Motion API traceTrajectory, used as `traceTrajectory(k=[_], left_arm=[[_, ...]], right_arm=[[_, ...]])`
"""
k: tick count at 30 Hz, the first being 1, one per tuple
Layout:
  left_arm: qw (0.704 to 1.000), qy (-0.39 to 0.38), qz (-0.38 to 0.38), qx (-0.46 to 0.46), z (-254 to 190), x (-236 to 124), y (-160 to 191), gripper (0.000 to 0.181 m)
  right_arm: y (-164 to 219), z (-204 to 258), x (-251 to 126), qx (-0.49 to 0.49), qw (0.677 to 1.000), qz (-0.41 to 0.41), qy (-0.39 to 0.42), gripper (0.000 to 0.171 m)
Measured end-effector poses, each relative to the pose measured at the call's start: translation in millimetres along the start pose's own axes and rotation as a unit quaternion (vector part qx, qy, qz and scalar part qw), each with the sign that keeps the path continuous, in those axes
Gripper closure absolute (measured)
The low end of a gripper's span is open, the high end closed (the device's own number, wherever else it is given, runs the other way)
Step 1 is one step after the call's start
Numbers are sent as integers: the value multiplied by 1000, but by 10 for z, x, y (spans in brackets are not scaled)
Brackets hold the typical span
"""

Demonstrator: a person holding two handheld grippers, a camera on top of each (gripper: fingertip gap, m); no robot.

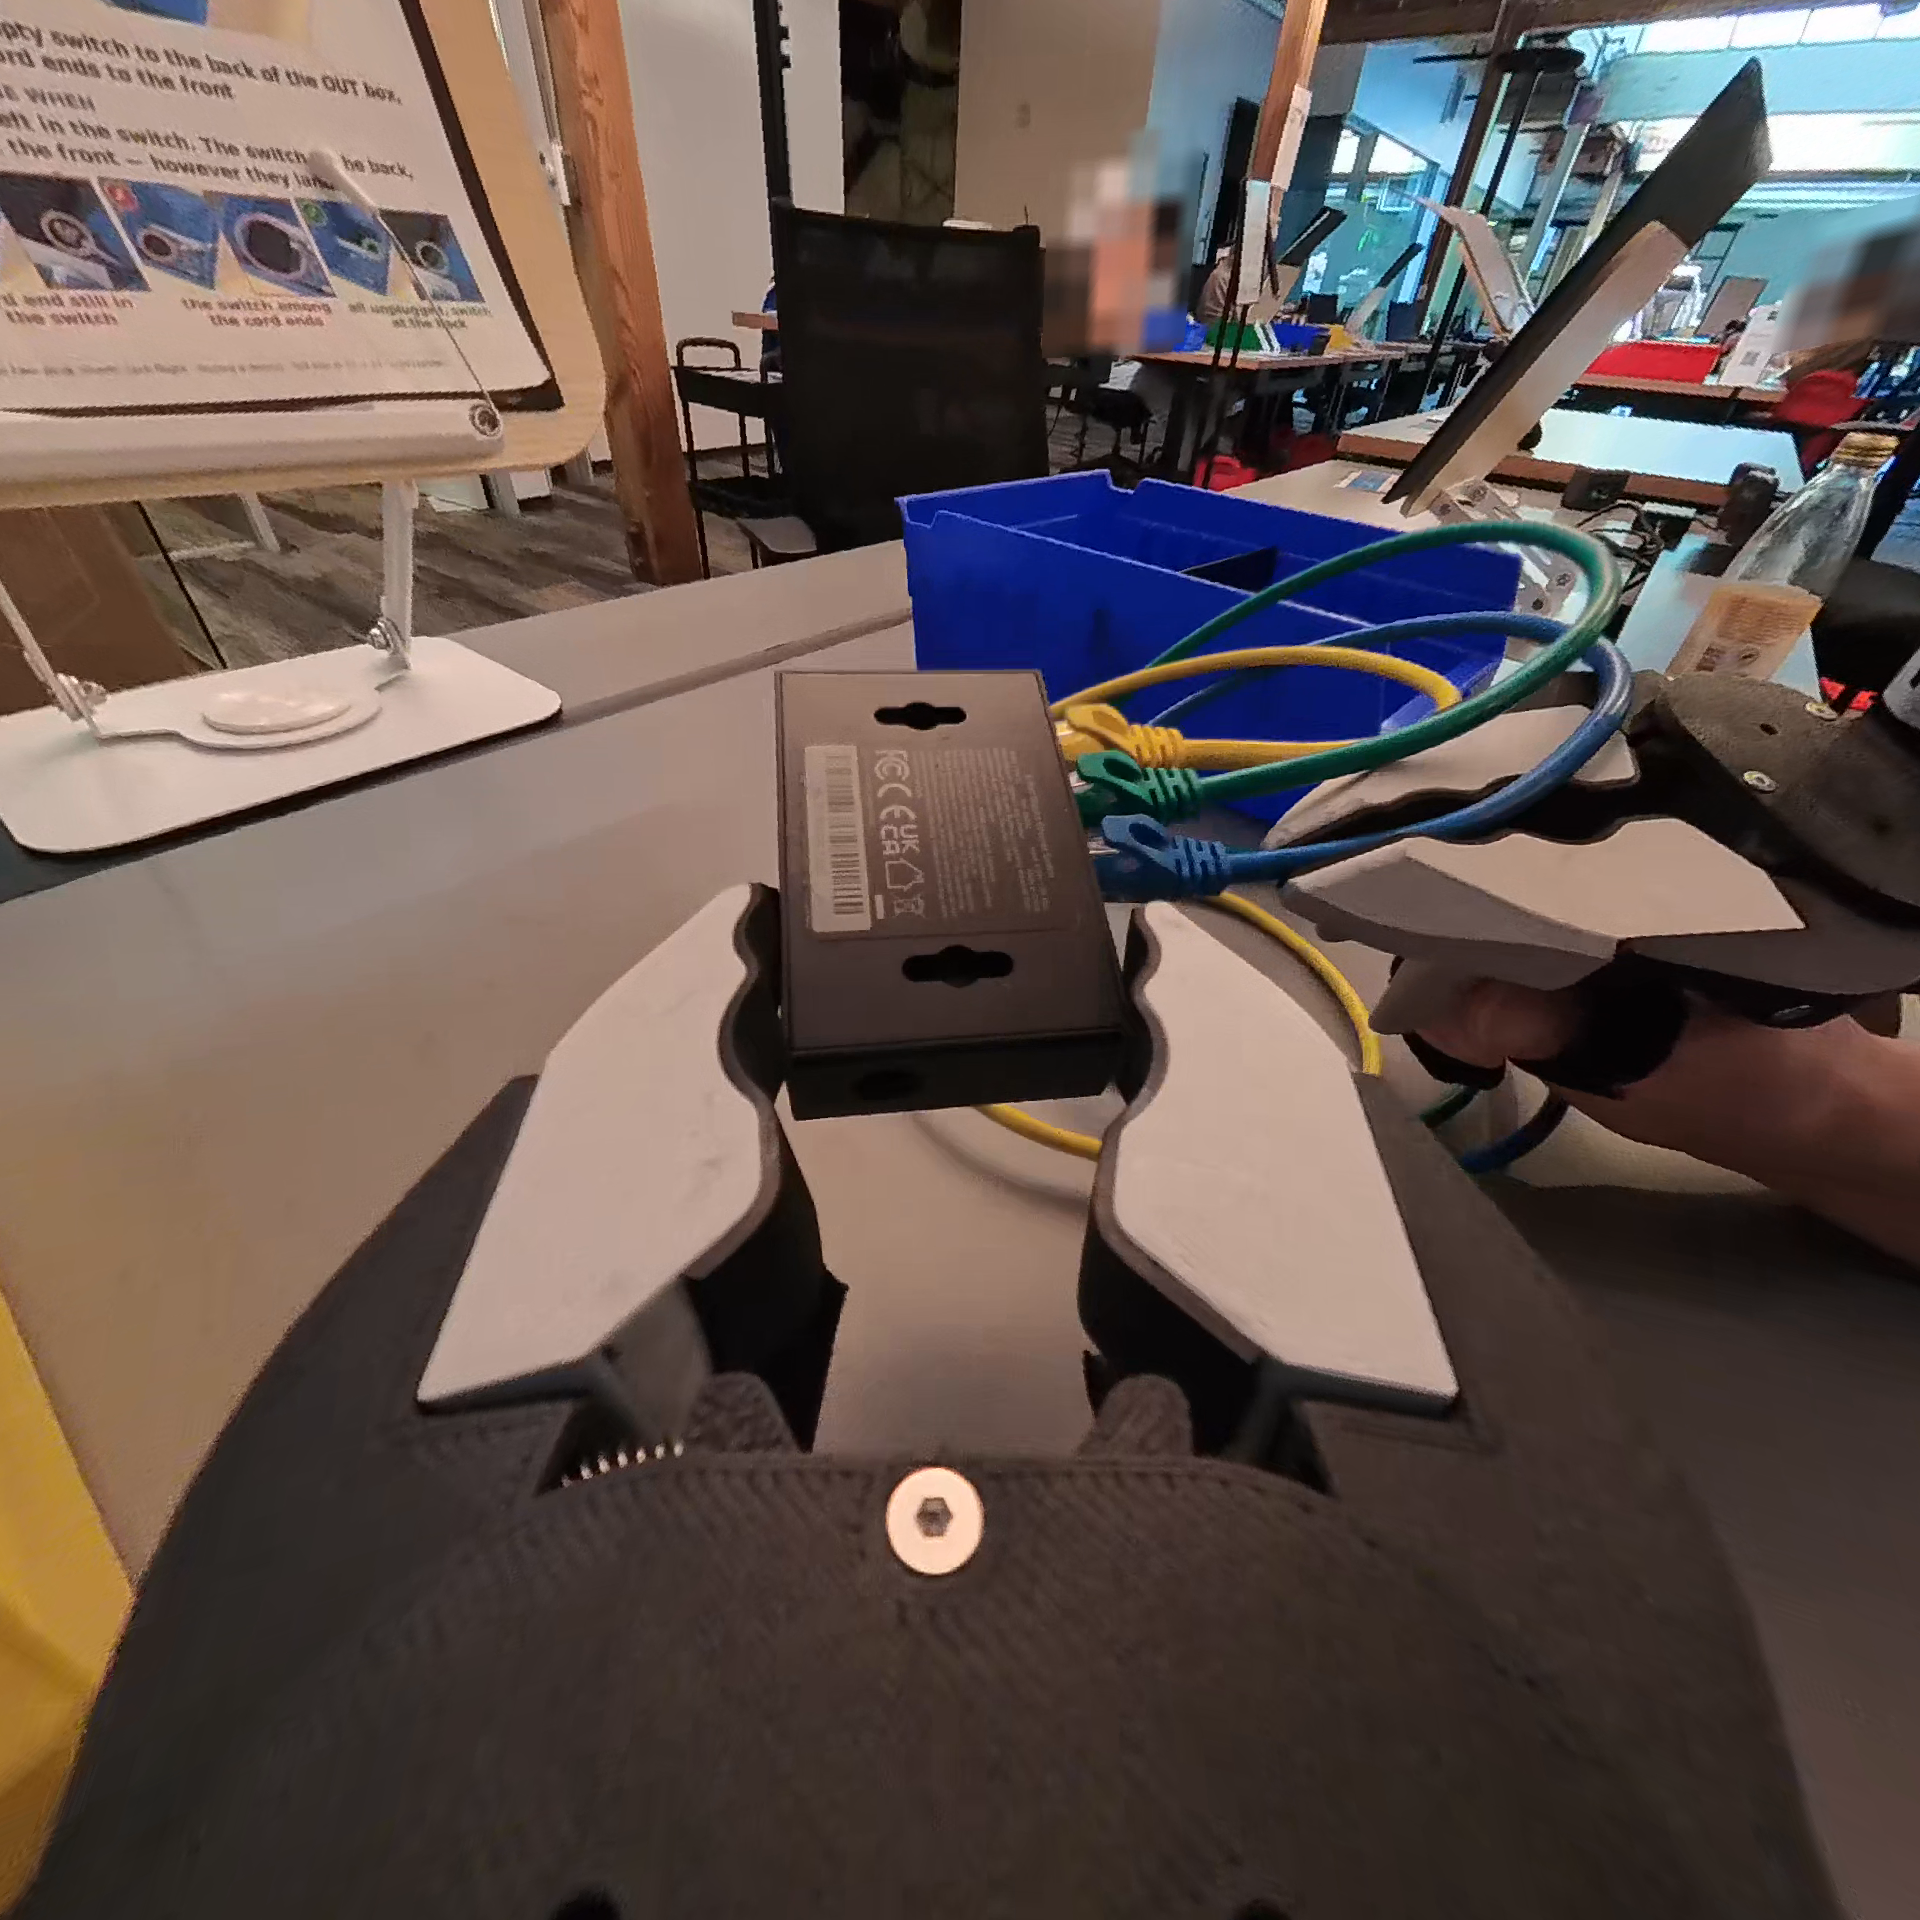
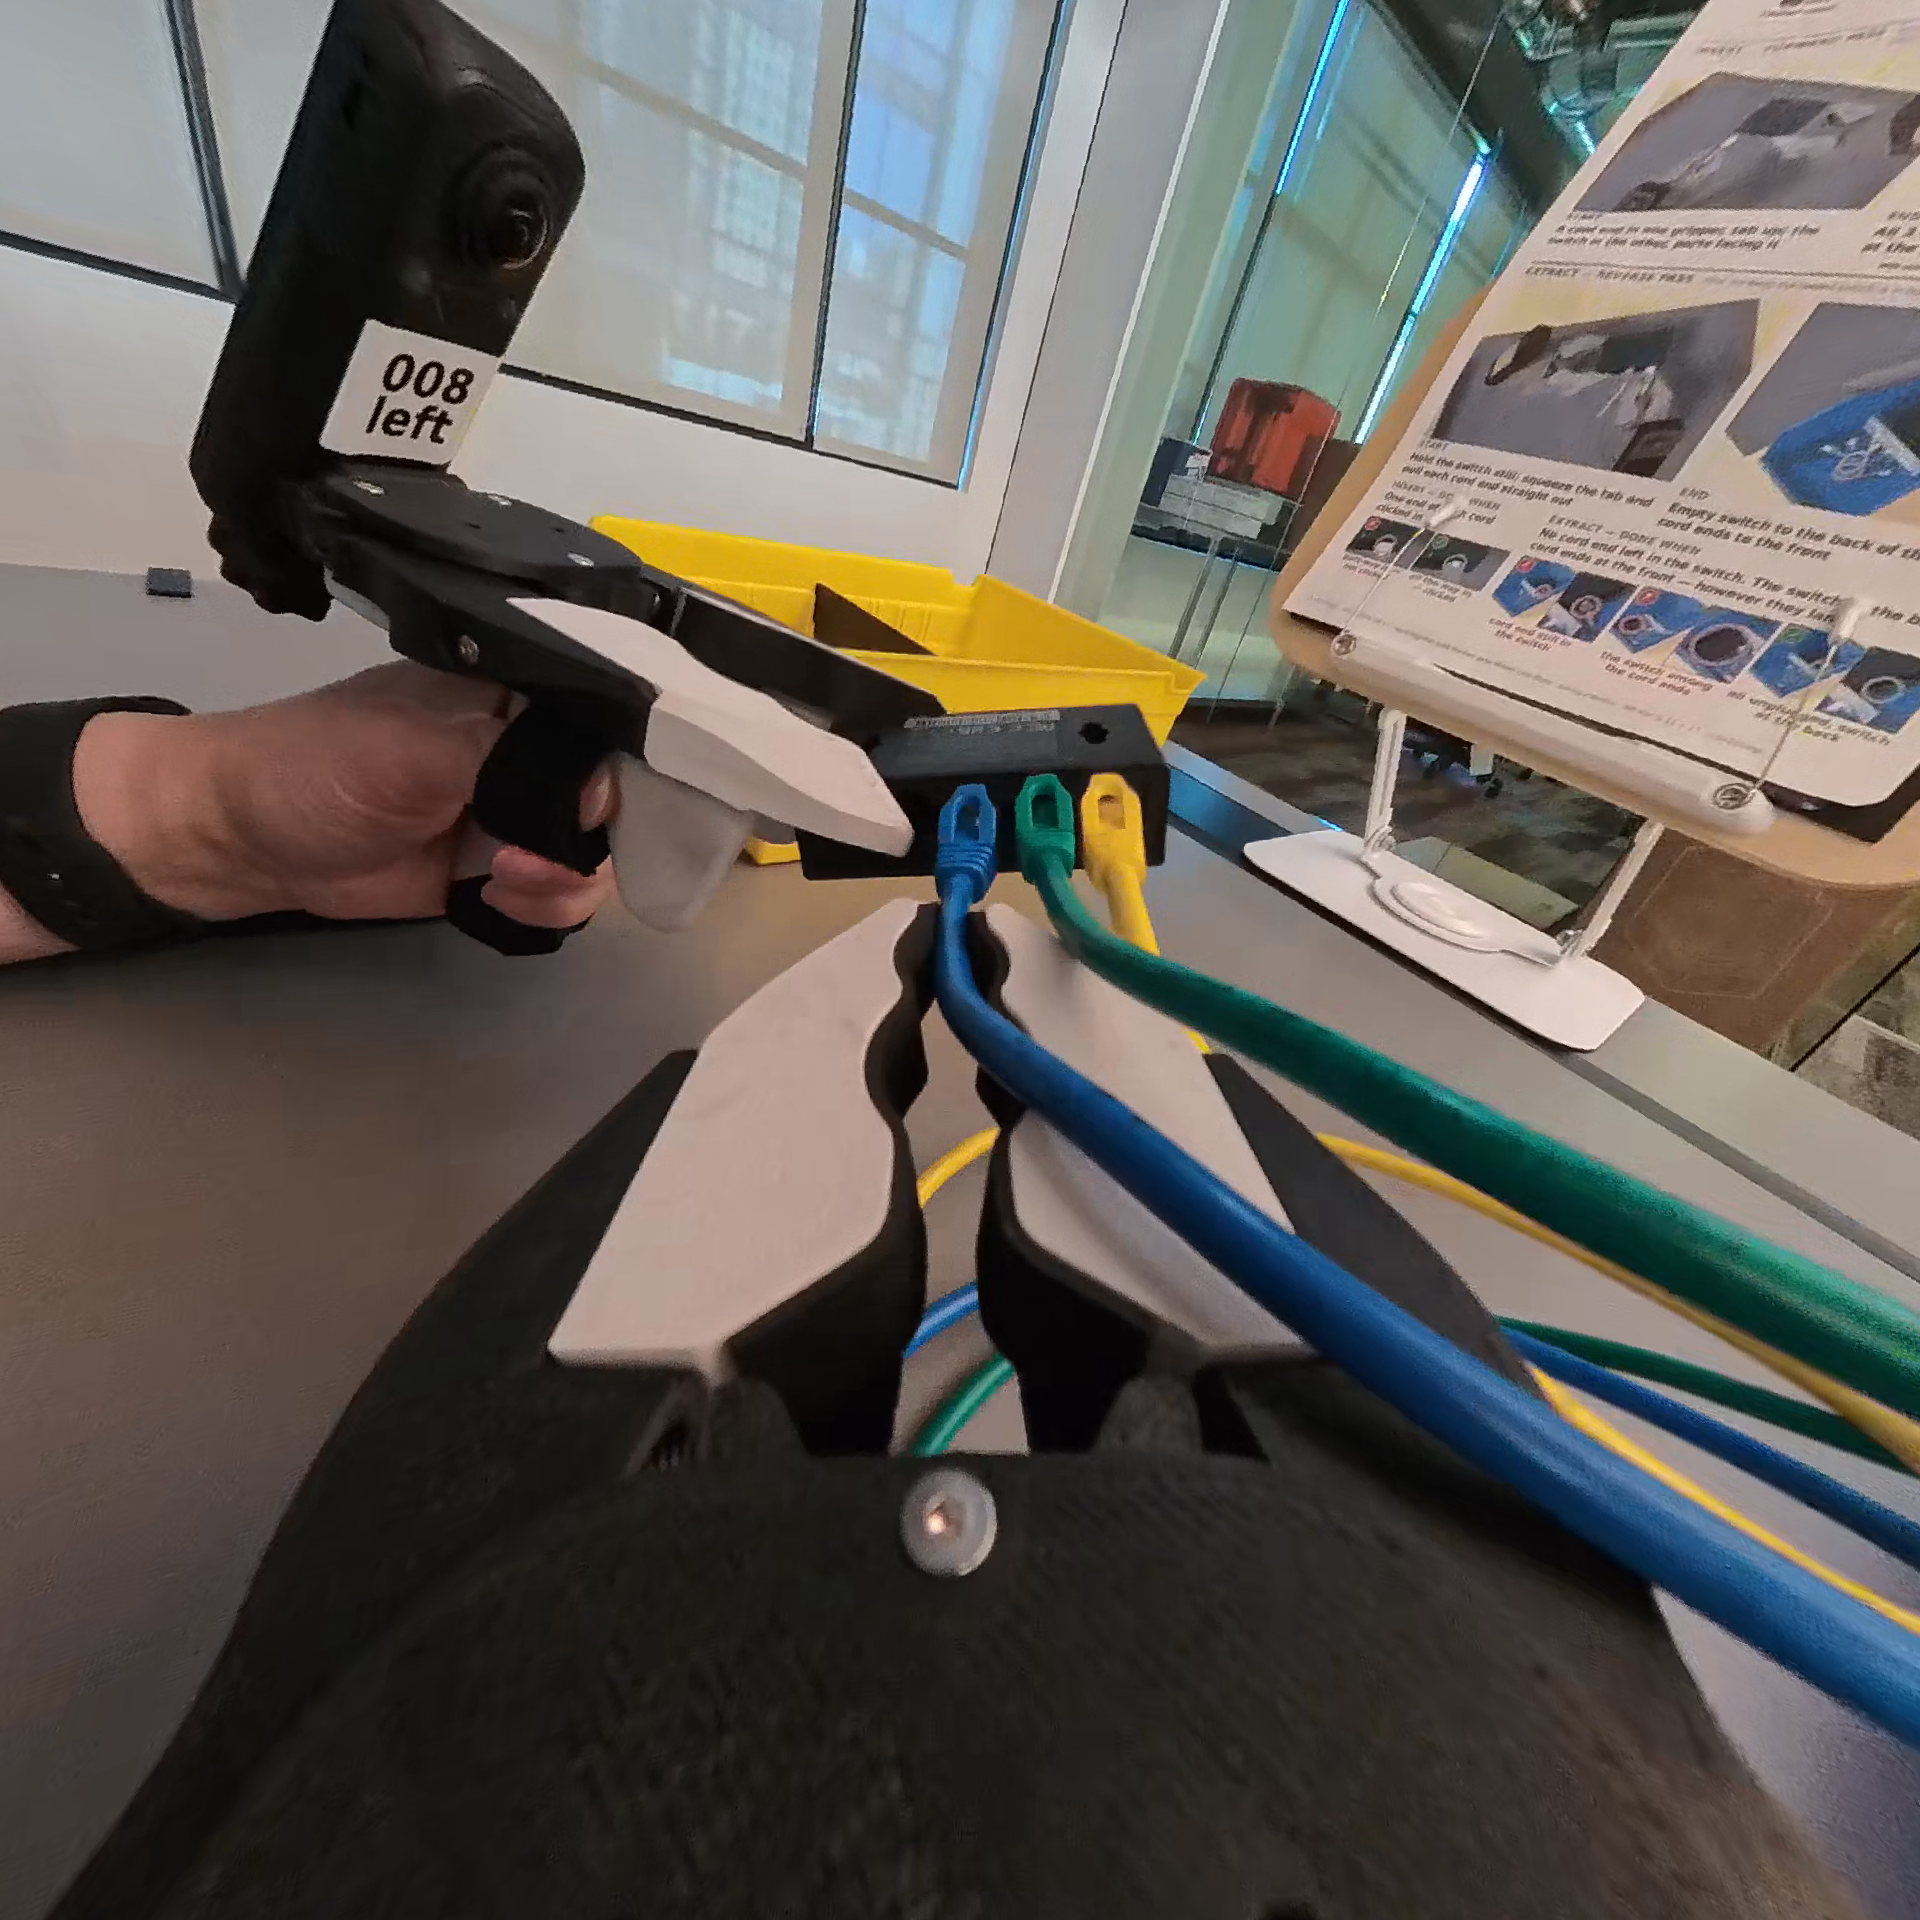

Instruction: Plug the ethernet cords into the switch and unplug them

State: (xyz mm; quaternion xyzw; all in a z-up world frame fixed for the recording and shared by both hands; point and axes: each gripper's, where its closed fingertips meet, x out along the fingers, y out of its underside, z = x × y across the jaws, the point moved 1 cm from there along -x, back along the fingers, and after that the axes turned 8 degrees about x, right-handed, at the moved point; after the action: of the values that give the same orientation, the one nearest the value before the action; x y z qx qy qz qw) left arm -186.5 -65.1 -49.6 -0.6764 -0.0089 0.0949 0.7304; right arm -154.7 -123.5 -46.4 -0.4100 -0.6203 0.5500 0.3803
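The left gripper (image 1: pixel 940 997) clamps the black switch (image 1: pixel 935 883) above the table (image 1: pixel 312 987), steadying it, while the right gripper (image 2: pixel 951 940) pinches the blue cord (image 2: pixel 1039 1070), plugged beside green (image 2: pixel 1351 1081) and yellow (image 2: pixel 1127 904) cords.

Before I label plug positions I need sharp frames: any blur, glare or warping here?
Left wrist view: switch and plugs sharp, edges fisheye-bent, background soft. Right wrist view: blue cord crisp at the right gripper, blurring near the lens; bright windows, no glare on ports.
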Motion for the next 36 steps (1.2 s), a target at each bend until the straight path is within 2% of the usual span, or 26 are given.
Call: traceTrajectory(k=[14, 19, 22, 25, 29, 33, 35, 36], left_arm=[[1000, -20, 23, 6, 5, 15, 71, 119], [999, -21, 20, -16, 77, 14, -12, 120], [999, -42, 14, -15, 194, -71, -80, 120], [996, -89, 15, -16, 369, -183, -75, 120], [993, -92, 14, 68, 272, -175, -165, 120], [991, -37, 3, 126, -15, -135, -249, 120], [988, -16, -10, 151, -143, -152, -336, 120], [987, -10, -18, 162, -190, -166, -391, 120]], right_arm=[[84, -24, 28, 21, 1000, 16, -7, 165], [7, -65, 78, 66, 998, 6, -23, 164], [-5, 27, 10, 23, 999, 23, -13, 153], [-32, 218, -137, -28, 999, 43, -13, 151], [-364, 212, -256, -72, 995, 64, 8, 148], [-697, -167, -218, -18, 996, 85, -29, 140], [-726, -361, -114, 84, 987, 110, -79, 130], [-718, -406, -51, 156, 972, 130, -118, 124]])
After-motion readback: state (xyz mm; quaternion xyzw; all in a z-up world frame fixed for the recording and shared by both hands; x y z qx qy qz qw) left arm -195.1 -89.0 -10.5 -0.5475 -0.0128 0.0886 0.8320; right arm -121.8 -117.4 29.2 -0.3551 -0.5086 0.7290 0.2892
